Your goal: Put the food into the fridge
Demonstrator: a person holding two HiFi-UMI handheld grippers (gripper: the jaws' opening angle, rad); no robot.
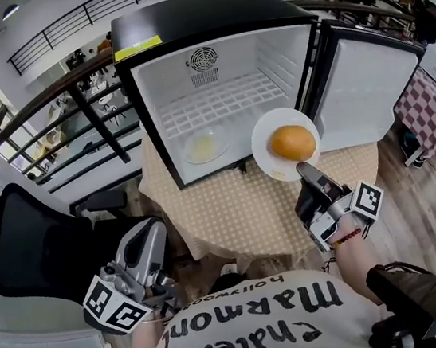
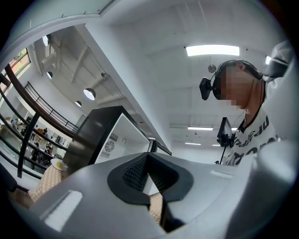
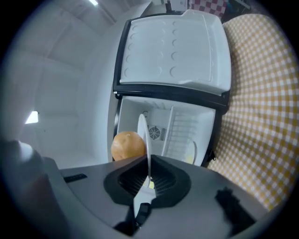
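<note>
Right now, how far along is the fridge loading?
Done: fridge door open, one dish already on its floor. In hand: right hand-held gripper shut on the rim of a plate carrying round orange food, just outside the opening. Remaining: set that plate inside and release. Left hand-held gripper shut, empty.

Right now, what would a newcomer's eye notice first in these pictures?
A round orange food sits on a white plate, which the right claw grips by the rim, in front of the open black fridge. Inside, on the fridge floor, lies a small dish.
</note>
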